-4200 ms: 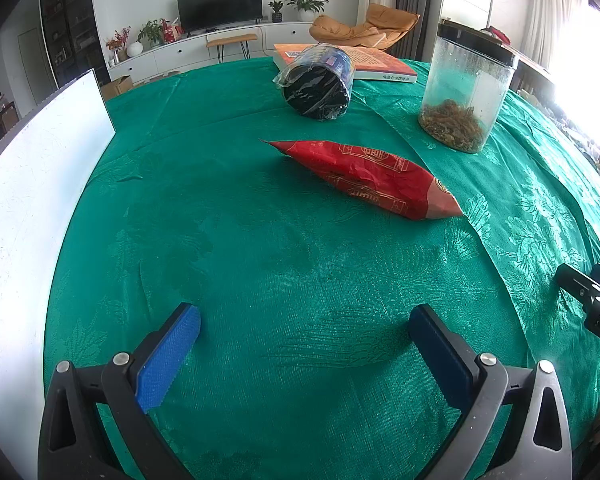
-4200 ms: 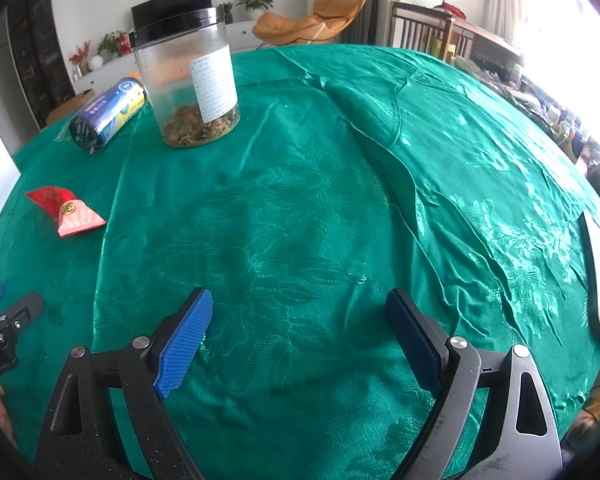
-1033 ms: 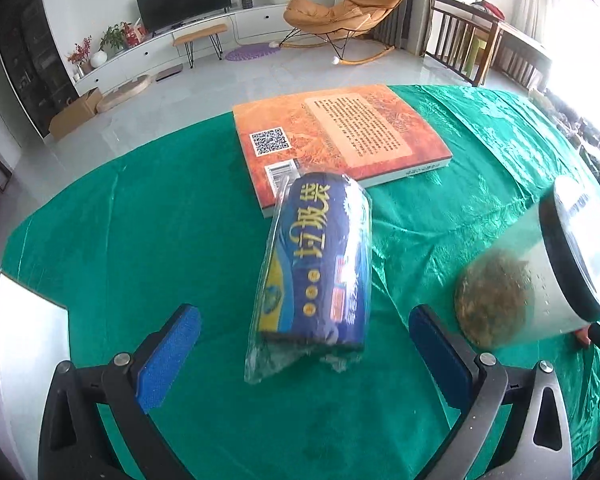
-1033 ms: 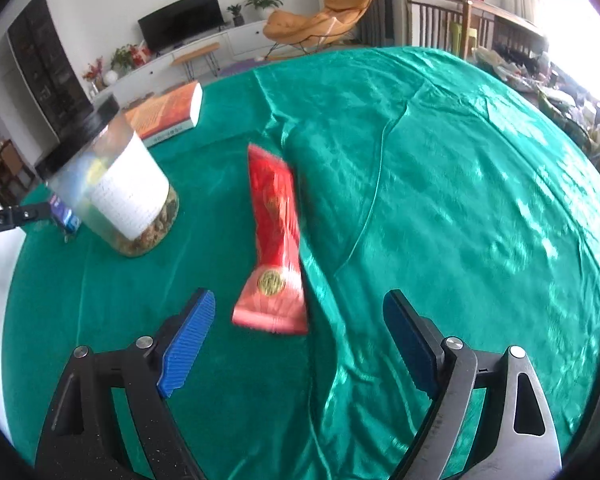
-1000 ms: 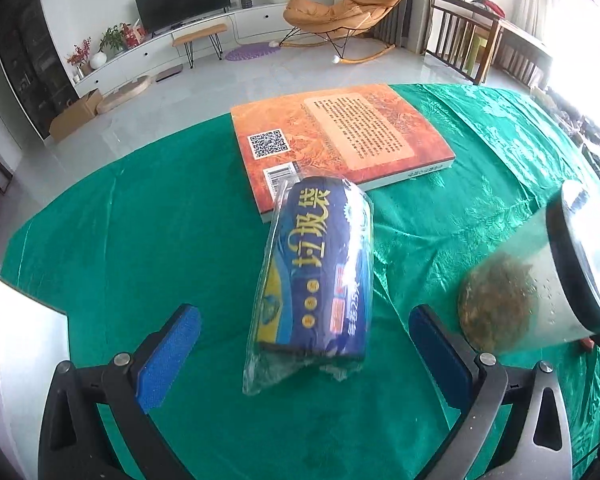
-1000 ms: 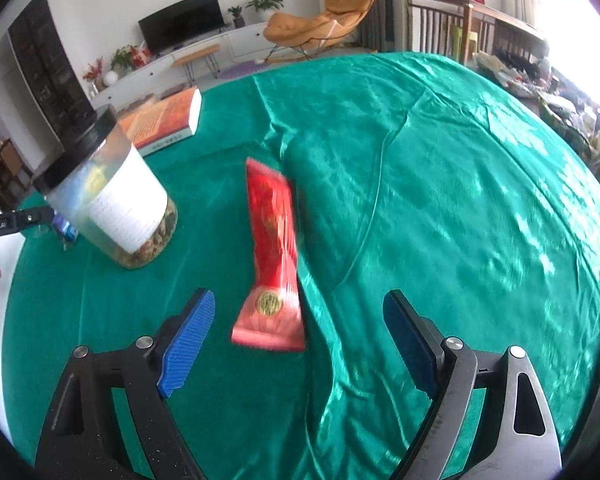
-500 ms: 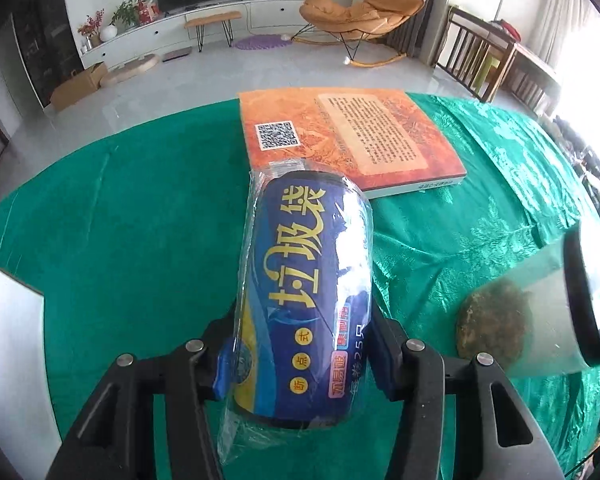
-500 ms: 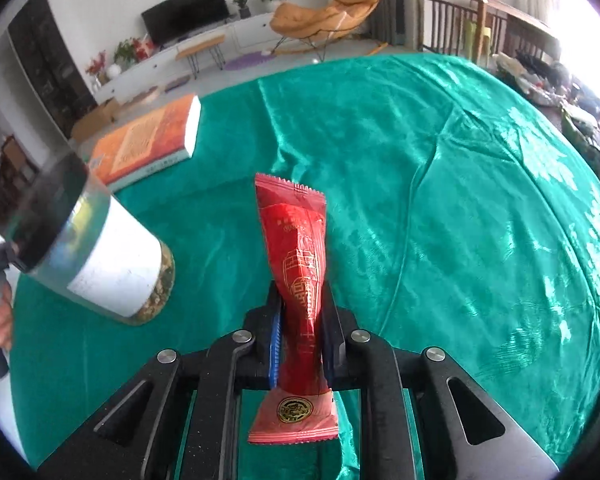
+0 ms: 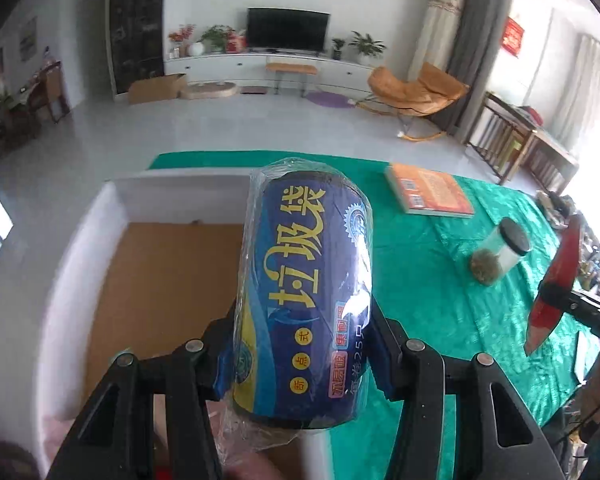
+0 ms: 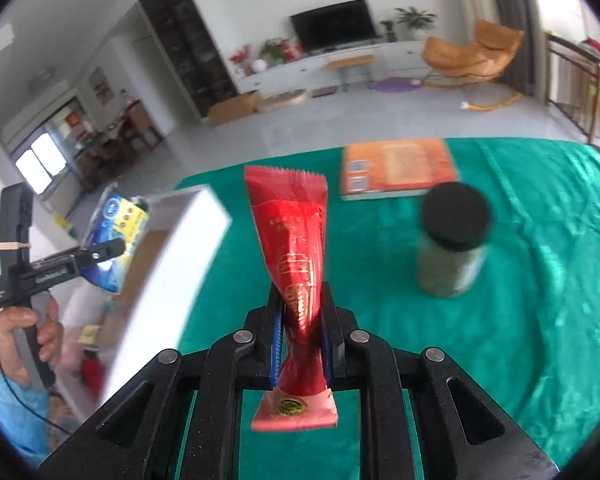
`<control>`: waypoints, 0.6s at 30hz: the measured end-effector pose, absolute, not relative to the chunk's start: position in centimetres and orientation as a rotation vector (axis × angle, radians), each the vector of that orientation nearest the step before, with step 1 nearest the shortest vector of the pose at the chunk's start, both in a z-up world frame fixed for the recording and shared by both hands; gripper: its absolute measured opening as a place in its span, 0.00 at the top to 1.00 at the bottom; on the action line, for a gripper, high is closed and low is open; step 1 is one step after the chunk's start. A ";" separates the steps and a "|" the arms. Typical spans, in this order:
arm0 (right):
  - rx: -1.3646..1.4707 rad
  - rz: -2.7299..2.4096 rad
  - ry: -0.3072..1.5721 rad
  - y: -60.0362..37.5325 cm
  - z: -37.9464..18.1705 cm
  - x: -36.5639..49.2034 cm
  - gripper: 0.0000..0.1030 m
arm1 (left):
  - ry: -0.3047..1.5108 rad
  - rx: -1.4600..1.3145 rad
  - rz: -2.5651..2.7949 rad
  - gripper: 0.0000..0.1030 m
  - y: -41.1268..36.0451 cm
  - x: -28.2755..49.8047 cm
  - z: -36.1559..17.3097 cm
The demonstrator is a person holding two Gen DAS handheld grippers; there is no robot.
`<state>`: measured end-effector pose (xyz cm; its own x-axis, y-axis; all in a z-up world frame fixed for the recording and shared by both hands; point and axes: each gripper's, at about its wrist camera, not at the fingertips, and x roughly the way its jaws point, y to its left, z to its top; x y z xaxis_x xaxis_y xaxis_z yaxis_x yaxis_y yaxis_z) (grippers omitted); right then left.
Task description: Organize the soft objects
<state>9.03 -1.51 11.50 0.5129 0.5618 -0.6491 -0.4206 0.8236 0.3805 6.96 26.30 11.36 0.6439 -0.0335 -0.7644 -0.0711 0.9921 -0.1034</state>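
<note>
Reading "垃圾袋" on the blue roll (image 9: 304, 300); lower print perhaps "25只"

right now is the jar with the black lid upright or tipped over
Upright: the jar stands on the green tablecloth, black lid on top, contents settled at its bottom.

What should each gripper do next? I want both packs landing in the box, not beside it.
Probably lower the left gripper a little and open it: its roll of bin bags already hangs over the open white box, whose brown floor shows beneath. The right gripper, shut on the red snack packet, is over the green tablecloth beside the box and likely needs to swing across first.
</note>
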 end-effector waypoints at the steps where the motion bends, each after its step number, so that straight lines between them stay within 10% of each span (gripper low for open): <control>1: 0.186 0.660 0.844 1.4 11.9 8.2 0.85 | 0.877 -0.112 0.084 0.49 28.3 5.2 11.0; 11: 0.120 1.030 0.897 19.8 11.1 3.4 0.80 | 0.924 -0.220 0.321 0.47 37.0 -2.7 4.5; 13: 0.113 1.078 0.976 20.9 9.8 3.7 0.13 | 0.897 -0.228 0.328 0.24 36.6 -2.9 4.1; 15: 0.130 1.048 0.966 20.1 9.2 4.0 0.14 | 0.847 -0.226 0.364 0.00 36.6 -3.4 4.4; 18: 0.055 0.927 0.914 17.9 9.0 4.1 0.14 | 0.759 -0.223 0.376 0.00 35.5 -3.7 5.8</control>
